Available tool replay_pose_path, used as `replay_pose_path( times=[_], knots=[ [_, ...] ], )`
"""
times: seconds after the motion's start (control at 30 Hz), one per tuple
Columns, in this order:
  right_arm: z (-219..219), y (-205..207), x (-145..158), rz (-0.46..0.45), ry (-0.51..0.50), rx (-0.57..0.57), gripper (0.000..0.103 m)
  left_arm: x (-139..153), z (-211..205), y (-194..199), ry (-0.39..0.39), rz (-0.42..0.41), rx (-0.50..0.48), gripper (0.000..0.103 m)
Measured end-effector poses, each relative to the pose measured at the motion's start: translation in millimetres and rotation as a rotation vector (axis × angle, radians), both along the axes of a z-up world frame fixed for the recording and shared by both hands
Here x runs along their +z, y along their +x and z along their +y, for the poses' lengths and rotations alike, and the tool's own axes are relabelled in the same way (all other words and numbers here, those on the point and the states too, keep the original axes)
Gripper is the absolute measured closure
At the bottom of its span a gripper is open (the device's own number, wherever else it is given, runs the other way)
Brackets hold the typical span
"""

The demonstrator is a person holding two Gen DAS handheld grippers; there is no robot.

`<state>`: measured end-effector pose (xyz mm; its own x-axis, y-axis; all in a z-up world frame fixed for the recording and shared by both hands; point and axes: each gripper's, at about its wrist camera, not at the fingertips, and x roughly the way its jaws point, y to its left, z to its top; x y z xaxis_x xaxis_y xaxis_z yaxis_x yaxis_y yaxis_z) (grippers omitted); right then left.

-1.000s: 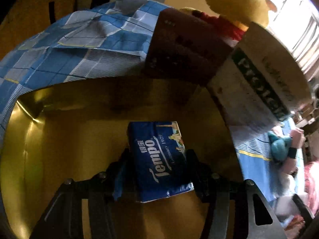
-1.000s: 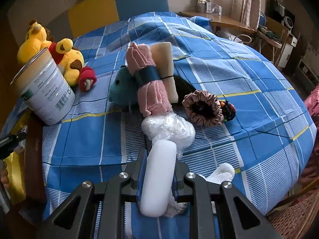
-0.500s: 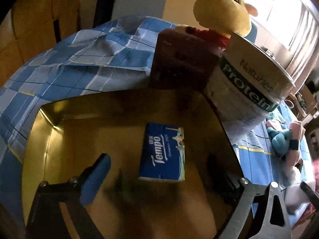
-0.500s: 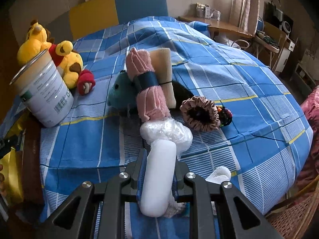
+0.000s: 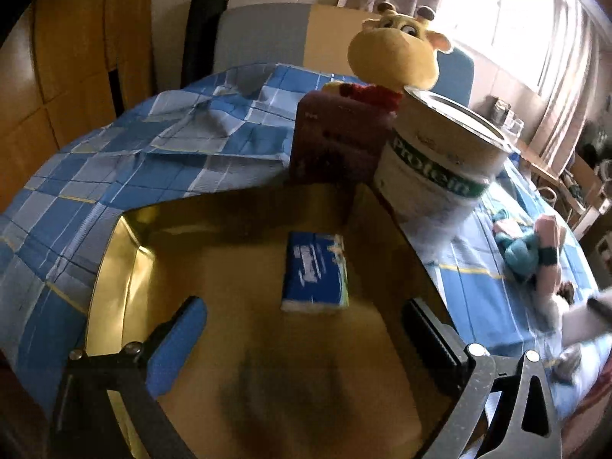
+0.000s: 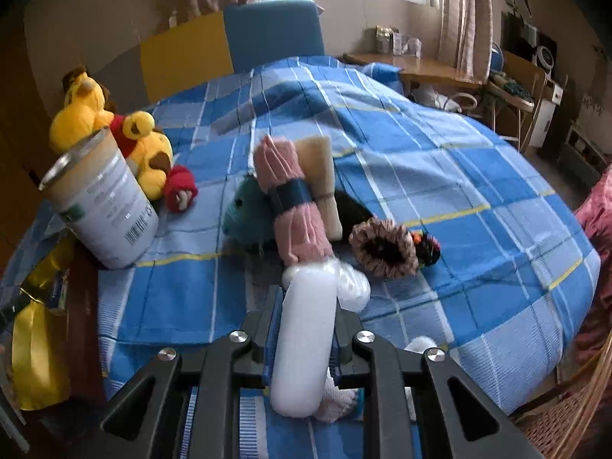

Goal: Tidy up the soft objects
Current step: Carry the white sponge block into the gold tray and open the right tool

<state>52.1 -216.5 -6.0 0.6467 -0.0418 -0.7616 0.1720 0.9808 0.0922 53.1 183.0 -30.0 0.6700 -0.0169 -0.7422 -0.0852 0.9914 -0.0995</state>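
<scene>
A blue Tempo tissue pack (image 5: 315, 273) lies flat inside the gold-lined box (image 5: 118, 264). My left gripper (image 5: 306, 325) is open and empty, raised above and behind the pack. My right gripper (image 6: 306, 332) is shut on a white foam roll (image 6: 306, 340) above the blue checked cloth. Ahead of it lie a pink rolled towel with a dark band (image 6: 292, 206), a teal plush (image 6: 244, 216), a beige sponge (image 6: 321, 179), a brown scrunchie (image 6: 384, 248) and a clear plastic bundle (image 6: 354, 281).
A white Protein can (image 5: 440, 164) stands beside the box, also in the right wrist view (image 6: 105, 206). A yellow giraffe plush (image 5: 397, 57) and a dark red box lid (image 5: 338, 141) stand behind. A wicker chair (image 6: 566, 413) is at right.
My left gripper opened, let go of the tissue pack in the gold box, and pulled back and up. My right gripper kept its hold on the white roll and rose slightly.
</scene>
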Motion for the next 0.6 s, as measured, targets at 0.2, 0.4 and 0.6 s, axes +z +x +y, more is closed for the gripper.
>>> replay_pose_path(
  times=[0.2, 0.4, 0.6],
  knots=[
    [2.6, 31.7, 31.9, -0.034, 0.017, 0.027, 0.083, -4.2, -3.6, -19.5, 0.032, -0.008, -0.028, 0.000],
    [14.4, 96.5, 68.2, -0.058, -0.010, 0.021, 0.083, 1.5, -5.1, -33.9, 0.043, -0.041, -0.045, 0.000],
    [60.4, 156.4, 147.2, -0.199, 0.060, 0.052, 0.084, 7.6, -1.6, -41.7, 0.043, -0.063, -0.045, 0.000]
  ],
)
